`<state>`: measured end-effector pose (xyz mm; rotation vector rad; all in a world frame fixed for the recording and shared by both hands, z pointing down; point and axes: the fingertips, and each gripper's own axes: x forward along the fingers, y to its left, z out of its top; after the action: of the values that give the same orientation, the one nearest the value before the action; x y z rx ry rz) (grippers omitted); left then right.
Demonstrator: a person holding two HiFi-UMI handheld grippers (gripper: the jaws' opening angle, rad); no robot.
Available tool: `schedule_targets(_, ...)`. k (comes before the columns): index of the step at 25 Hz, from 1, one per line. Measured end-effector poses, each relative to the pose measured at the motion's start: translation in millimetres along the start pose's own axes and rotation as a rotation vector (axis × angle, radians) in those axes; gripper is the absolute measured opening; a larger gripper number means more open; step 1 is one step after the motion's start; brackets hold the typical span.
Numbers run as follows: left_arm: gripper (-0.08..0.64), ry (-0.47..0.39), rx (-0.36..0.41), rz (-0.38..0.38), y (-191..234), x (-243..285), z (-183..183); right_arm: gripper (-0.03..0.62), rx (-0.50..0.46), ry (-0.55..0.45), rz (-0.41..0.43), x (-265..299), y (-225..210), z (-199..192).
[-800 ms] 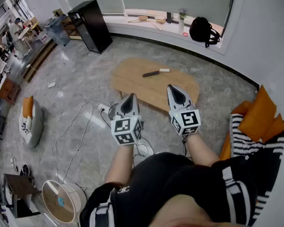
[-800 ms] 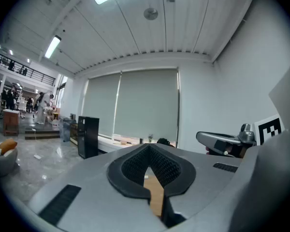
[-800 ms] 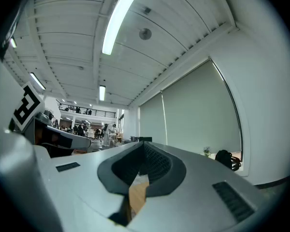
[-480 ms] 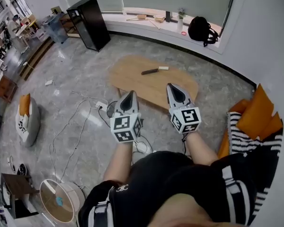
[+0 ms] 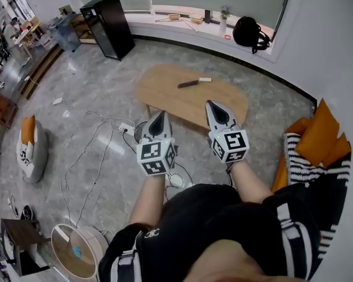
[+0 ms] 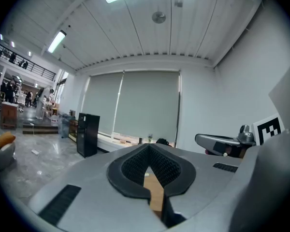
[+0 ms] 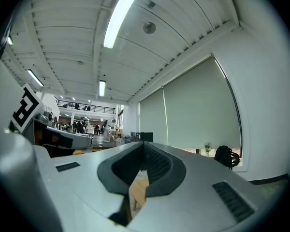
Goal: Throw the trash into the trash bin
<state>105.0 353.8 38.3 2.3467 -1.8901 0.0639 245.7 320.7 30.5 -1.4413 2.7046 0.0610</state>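
Both grippers are held side by side in front of the person, level, over the floor just short of a low oval wooden table (image 5: 165,90). My left gripper (image 5: 159,116) is shut with nothing in it, and so is my right gripper (image 5: 213,106). A slim black-and-white object (image 5: 194,82), like a knife, lies on the table's far part. In the left gripper view the shut left gripper (image 6: 149,147) points at the table, with the right gripper's body at its right. The right gripper (image 7: 144,143) shows shut and empty in its own view. A round white open-topped container (image 5: 76,248) stands on the floor at lower left.
Cables and a power strip (image 5: 127,127) trail over the grey floor left of the table. A black cabinet (image 5: 109,25) and a black backpack (image 5: 250,34) are by the window. Orange cushions (image 5: 320,140) and striped cloth (image 5: 300,169) lie at the right. A white seat with an orange cushion (image 5: 28,145) is at the left.
The head view has drifted a little, so the table and the object on it sit slightly higher in the picture. Both grippers keep their places, side by side and shut.
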Motion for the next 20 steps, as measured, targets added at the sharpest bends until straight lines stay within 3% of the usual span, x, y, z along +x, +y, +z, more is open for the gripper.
schedule_targets(11,0.012,0.014,-0.034,-0.02,53,-25,-20,0.011,-0.016,0.017,-0.023,18,52,-11)
schedule_targets(20,0.012,0.025,-0.046,-0.009,73,5,-28,0.012,-0.012,0.024,-0.008,57,39,-20)
